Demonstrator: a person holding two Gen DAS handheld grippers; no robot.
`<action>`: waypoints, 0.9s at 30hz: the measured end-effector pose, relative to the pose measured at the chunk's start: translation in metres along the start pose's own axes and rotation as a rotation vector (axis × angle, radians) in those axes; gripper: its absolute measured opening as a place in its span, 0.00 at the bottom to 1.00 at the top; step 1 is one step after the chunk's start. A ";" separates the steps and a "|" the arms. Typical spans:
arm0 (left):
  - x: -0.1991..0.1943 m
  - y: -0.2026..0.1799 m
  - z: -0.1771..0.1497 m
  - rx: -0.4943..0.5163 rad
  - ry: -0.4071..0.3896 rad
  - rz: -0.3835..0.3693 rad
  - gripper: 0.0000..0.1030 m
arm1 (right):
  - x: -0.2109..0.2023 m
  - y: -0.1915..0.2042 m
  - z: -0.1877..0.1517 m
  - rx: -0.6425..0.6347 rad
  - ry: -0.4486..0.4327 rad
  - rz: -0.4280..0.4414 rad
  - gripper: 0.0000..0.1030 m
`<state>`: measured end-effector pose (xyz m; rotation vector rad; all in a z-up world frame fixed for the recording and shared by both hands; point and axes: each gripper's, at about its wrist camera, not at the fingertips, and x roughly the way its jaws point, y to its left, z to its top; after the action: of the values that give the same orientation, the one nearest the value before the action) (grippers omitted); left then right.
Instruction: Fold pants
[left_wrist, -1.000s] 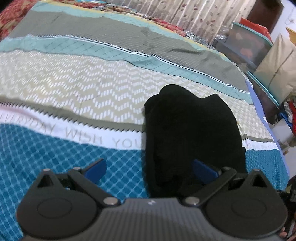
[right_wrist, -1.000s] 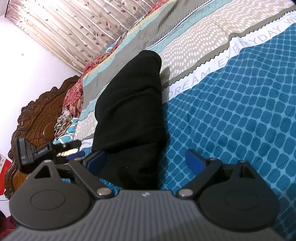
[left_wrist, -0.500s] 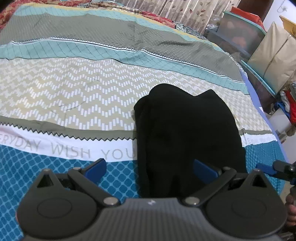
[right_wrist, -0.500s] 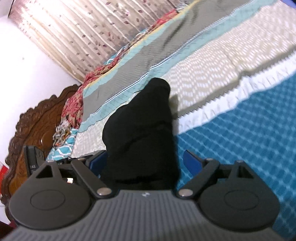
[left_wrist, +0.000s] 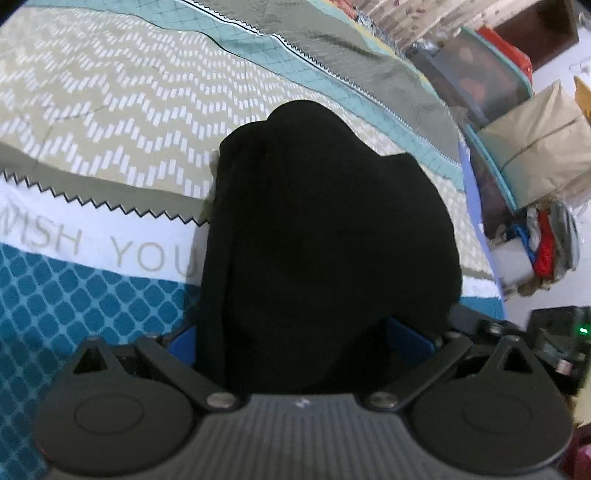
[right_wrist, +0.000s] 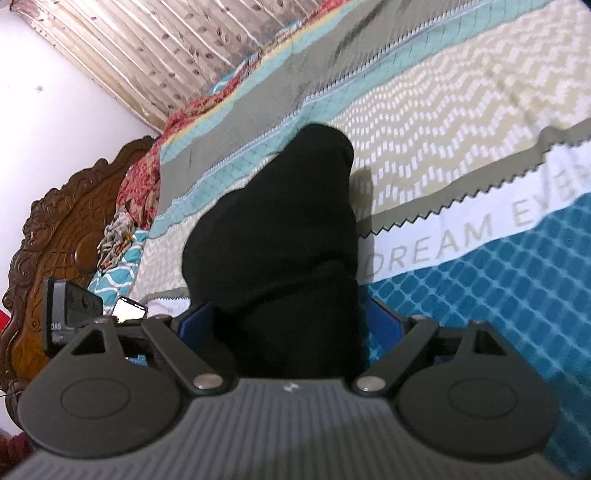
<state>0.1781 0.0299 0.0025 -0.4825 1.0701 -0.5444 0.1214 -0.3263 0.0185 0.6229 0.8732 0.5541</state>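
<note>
Pants: black pants (left_wrist: 325, 236) lie bunched in a folded heap on the bedspread (left_wrist: 110, 110), crossing its white lettered band and reaching into the beige zigzag stripe; from my right wrist the same black pants (right_wrist: 280, 236) run up toward 12 o'clock.
Left gripper: my left gripper (left_wrist: 299, 339) has the near end of the heap between its blue pads; the cloth fills the gap and covers most of both pads, so I cannot tell whether I am pinching it or only straddling it.
Right gripper: my right gripper (right_wrist: 291, 325) also has cloth filling the space between its blue fingers (right_wrist: 384, 325), the jaws set apart around a thick fold; whether they press on it I cannot tell.
Bedspread: teal diamond pattern at 9 o'clock of the pants in my left view, "WISH YOU" on the white band.
Surroundings: carved wooden headboard (right_wrist: 62, 236) at 9 o'clock in my right view; leaf-print curtain (right_wrist: 166, 48) at 11 o'clock; storage boxes (left_wrist: 491, 70) at 2 o'clock in my left view.
</note>
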 end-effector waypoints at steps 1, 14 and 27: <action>0.000 0.002 -0.001 -0.011 -0.009 -0.008 0.97 | 0.006 -0.003 0.001 0.018 0.012 0.015 0.88; -0.035 -0.061 0.047 0.147 -0.186 0.020 0.41 | -0.009 0.043 0.042 -0.026 -0.093 0.158 0.60; 0.039 -0.072 0.150 0.195 -0.250 0.069 0.41 | 0.033 0.036 0.136 -0.208 -0.253 0.026 0.59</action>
<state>0.3157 -0.0342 0.0803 -0.3308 0.7825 -0.5074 0.2448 -0.3160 0.0930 0.5025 0.5614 0.5675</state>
